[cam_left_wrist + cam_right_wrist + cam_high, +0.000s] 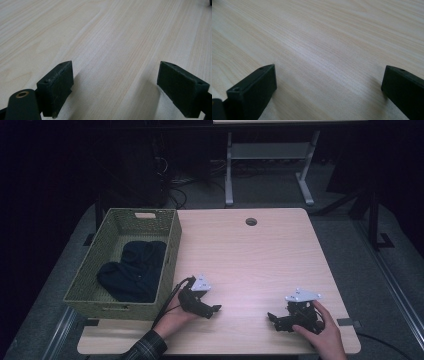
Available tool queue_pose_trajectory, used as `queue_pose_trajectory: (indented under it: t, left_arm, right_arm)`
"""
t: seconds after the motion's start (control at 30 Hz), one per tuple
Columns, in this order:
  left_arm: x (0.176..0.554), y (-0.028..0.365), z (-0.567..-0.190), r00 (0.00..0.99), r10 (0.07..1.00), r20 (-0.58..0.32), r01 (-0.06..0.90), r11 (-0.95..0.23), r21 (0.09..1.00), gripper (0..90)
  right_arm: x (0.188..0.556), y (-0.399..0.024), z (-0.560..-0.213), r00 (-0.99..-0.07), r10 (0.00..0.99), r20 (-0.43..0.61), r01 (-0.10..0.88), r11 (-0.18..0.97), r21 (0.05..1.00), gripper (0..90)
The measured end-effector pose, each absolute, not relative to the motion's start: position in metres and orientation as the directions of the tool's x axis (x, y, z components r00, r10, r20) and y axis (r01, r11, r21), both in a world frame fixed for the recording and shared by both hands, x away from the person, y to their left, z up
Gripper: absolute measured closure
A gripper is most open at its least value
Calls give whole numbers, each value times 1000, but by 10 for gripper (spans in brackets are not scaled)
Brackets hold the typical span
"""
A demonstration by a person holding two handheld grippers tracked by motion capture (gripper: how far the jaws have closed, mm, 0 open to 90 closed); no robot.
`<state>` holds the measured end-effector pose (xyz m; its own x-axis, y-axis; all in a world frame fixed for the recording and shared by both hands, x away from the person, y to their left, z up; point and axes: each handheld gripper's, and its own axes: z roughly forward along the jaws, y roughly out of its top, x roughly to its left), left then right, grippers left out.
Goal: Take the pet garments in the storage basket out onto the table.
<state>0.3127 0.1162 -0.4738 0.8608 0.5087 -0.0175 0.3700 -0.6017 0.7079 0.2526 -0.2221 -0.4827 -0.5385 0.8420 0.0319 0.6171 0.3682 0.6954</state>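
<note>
Left gripper point(216, 309): fingers point(56, 87) wide, bare tabletop point(107, 37) between them.
Right gripper point(270, 317): fingers point(253, 93) wide, holding nothing.
Basket point(170, 251): left of both, dark cloth point(135, 270) inside.

High view: the dark cloth point(134, 270) in the basket point(169, 251) was too dim to identify, its near edge hidden behind the basket's front wall. The left hand point(172, 316) covered the rear of the left gripper point(216, 309); the sleeve point(146, 348) was cut off by the bottom edge. The right hand point(324, 330) hid part of the right gripper point(270, 316). Gripper views: jaw bases were cut off at the bottom, and a dark object point(210, 2) at the left gripper view's top right corner was too cropped to tell.
</note>
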Motion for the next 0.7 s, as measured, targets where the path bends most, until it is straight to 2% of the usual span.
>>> queue_pose_trajectory:
  t: [0.7]
  left_arm:
    - [313,117,-458,857,515,-22,375,-593,712,131]
  right_arm:
    - [253,-222,-483,-539,842,32,617,369,696,0]
